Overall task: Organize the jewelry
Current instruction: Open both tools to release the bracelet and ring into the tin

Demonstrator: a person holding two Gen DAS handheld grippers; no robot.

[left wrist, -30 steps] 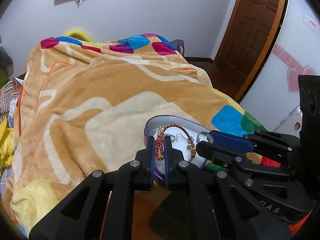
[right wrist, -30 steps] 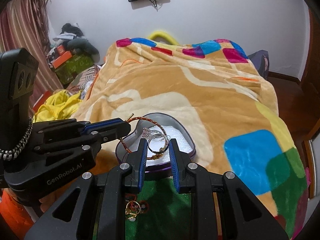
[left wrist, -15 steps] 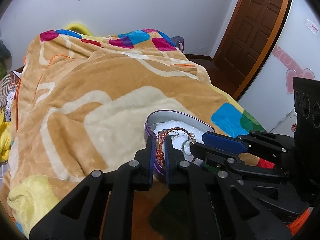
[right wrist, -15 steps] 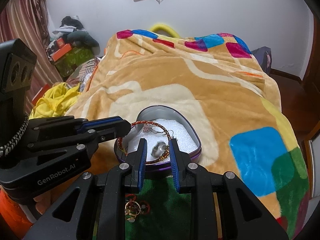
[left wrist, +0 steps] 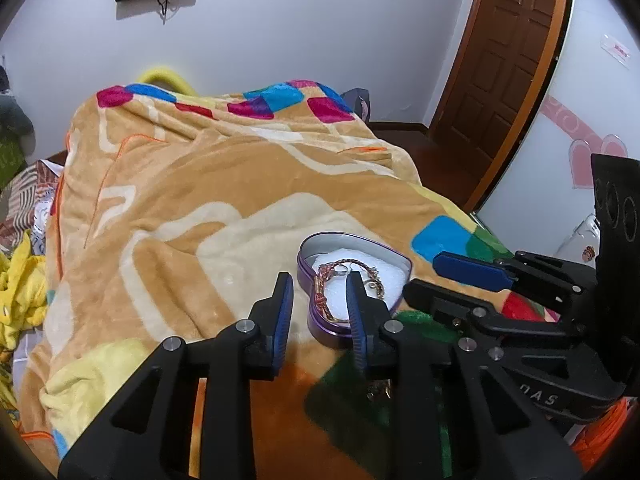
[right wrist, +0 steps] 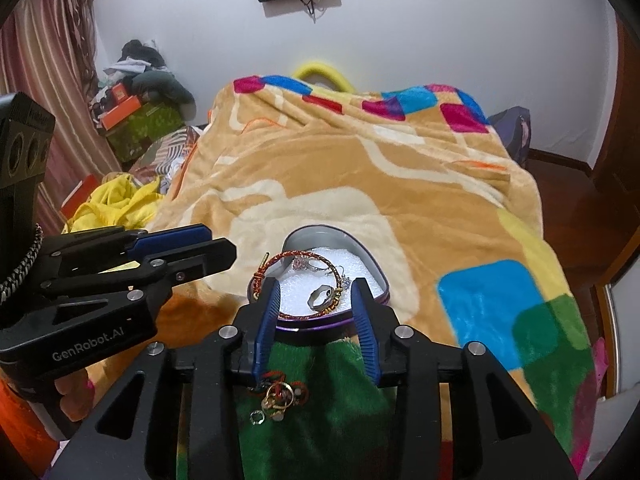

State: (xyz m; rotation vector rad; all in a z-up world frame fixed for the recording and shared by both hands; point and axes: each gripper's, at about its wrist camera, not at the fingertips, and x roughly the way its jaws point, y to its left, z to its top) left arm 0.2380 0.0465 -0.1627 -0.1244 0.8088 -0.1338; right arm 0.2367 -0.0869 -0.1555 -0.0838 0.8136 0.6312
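Left gripper [left wrist: 318,286] opening, letting go of red bangle [right wrist: 298,258], now resting in heart tin [right wrist: 376,258]. Right gripper [right wrist: 316,294] opening, empty after dropping ring [right wrist: 322,297] inside. More jewelry [right wrist: 280,394] waiting on blanket [right wrist: 360,184].

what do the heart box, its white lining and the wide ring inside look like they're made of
Heart box: likely thin metal tin, purple outside, dull grey sheen inside.
White lining: probably foam, matte and grainy.
Wide ring: looks like polished silvery metal, with bright reflections.
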